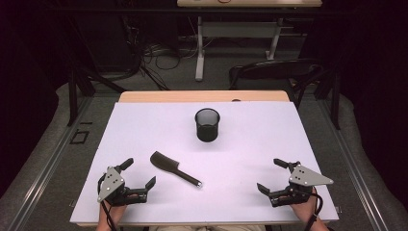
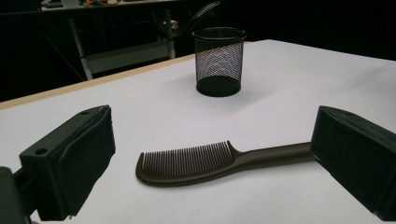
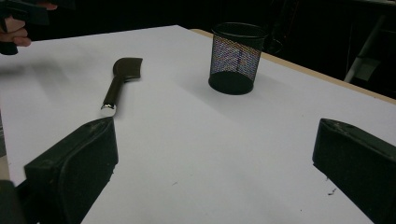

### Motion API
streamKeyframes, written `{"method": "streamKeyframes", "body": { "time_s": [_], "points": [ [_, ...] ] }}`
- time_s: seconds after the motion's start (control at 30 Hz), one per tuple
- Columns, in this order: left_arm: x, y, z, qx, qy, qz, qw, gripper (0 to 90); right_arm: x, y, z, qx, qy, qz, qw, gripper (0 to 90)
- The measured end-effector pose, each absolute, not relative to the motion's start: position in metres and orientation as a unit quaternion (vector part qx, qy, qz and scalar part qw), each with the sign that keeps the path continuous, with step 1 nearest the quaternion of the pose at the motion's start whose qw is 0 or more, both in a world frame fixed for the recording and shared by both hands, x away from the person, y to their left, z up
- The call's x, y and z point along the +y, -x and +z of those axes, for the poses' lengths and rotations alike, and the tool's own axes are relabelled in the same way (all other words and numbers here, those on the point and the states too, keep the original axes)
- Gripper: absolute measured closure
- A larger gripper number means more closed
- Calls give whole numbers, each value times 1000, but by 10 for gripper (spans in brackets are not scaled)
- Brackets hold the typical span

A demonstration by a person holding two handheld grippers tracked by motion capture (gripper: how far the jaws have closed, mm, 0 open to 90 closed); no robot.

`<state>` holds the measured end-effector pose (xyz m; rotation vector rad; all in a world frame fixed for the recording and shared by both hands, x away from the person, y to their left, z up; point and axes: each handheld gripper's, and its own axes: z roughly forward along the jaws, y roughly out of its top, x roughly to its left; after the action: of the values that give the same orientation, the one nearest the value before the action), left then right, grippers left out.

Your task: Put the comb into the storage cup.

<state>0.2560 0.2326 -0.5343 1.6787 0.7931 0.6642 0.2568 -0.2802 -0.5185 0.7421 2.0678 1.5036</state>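
Observation:
A dark brown comb (image 1: pixel 174 168) with a long handle lies flat on the white table (image 1: pixel 250 192), left of the middle. A black mesh cup (image 1: pixel 207 124) stands upright farther back. My left gripper (image 1: pixel 140 174) rests open at the front left, its jaws spread wide toward the comb (image 2: pixel 196 161) with nothing between them; the mesh cup (image 2: pixel 219 61) stands beyond. At the front right my right gripper (image 1: pixel 271 175) is open too, empty, aimed across the table, where the comb (image 3: pixel 119 81) and the cup (image 3: pixel 235 58) stand well ahead of its jaws.
The table's far edge shows a wooden strip (image 1: pixel 202 96). Beyond it stand a chair (image 1: pixel 276 72) and a desk frame (image 1: pixel 235 33) on the floor. A hand (image 3: pixel 14 32) with the other gripper appears at the top left of the right gripper view.

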Motion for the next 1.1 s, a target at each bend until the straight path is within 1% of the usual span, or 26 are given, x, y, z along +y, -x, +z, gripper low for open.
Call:
{"method": "streamKeyframes", "body": {
  "time_s": [0.47,0.53,0.87,1.1],
  "points": [
    [221,-257,-531,343,-710,280,547,1,-278,-259,-520,756,-270,550,233,0],
    [219,-258,-530,345,-710,273,550,0,-278,-260,-520,756,-272,549,232,0],
    [208,-264,-523,353,-717,274,535,1,-277,-260,-520,758,-271,547,231,0],
    [198,-270,-521,342,-726,269,533,19,-278,-260,-520,758,-271,547,231,0]
  ]
}}
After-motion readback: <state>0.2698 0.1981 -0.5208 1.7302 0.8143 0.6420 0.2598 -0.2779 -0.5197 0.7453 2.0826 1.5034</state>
